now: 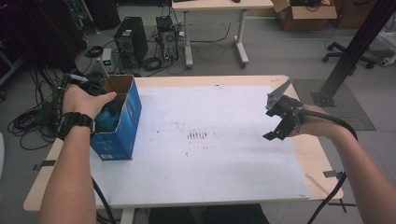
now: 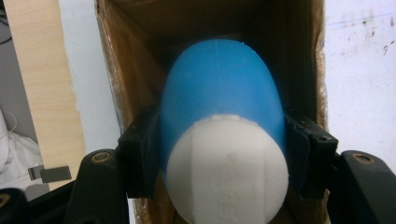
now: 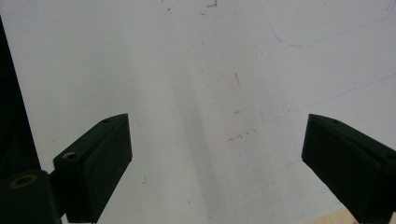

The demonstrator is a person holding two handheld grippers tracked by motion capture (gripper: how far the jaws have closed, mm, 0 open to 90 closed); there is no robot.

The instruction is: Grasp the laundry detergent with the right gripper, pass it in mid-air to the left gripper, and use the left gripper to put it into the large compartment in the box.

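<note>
A blue cardboard box (image 1: 122,126) stands open-topped at the left of the white mat (image 1: 210,154). My left gripper (image 2: 224,149) reaches down into the box (image 2: 140,60) and is shut on a blue bottle with a white cap (image 2: 219,98); both jaws press its sides. In the high view the left hand (image 1: 84,100) covers that gripper at the box mouth, and a bit of the blue bottle (image 1: 108,117) shows inside. My right gripper (image 1: 282,122) hovers over the mat's right side, open, with nothing between its jaws (image 3: 212,158).
The wooden table edge (image 1: 317,158) runs along the mat's right side. Past the table there are computer towers (image 1: 130,39), cables on the floor, another desk (image 1: 219,7) and a cardboard box (image 1: 303,14).
</note>
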